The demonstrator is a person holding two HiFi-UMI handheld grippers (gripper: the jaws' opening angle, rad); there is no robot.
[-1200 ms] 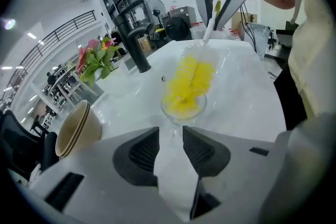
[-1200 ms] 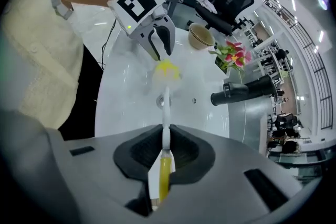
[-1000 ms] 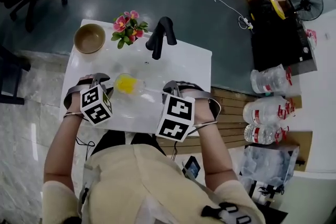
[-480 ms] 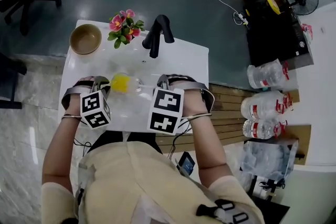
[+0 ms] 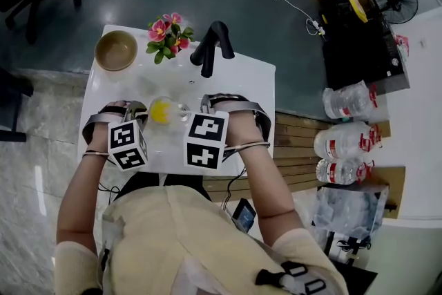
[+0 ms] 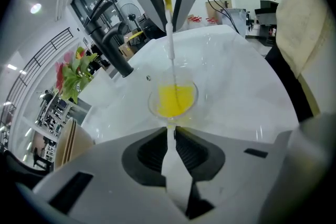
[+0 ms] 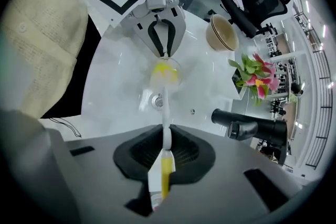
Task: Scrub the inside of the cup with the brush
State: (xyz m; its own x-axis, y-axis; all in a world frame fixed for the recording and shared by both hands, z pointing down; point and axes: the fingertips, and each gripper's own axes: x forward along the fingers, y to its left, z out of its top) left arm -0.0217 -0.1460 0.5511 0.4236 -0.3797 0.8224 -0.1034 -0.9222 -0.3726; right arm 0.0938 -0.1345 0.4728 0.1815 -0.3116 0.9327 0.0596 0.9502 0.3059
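Observation:
A clear cup (image 5: 166,110) stands in the white sink (image 5: 248,79), and a yellow brush head fills it (image 6: 173,99). My left gripper (image 5: 141,110) has just been closing. In the left gripper view its jaws (image 6: 172,131) pinch the cup's near rim. My right gripper (image 5: 206,103) is shut on the brush's white and yellow handle (image 7: 165,113). That handle runs from its jaws (image 7: 165,147) down into the cup (image 7: 165,75). The two grippers face each other across the cup, and each shows in the other's view: the left gripper (image 7: 164,54), the right gripper (image 6: 169,23).
A black faucet (image 5: 212,45) rises at the sink's far edge, with a pot of pink flowers (image 5: 166,34) and a tan bowl (image 5: 116,50) to its left. The drain (image 7: 157,101) lies beside the cup. Large water bottles (image 5: 349,141) lie on the floor at right.
My right gripper has shifted left toward the cup with the brush in it. The left gripper has stayed at the cup.

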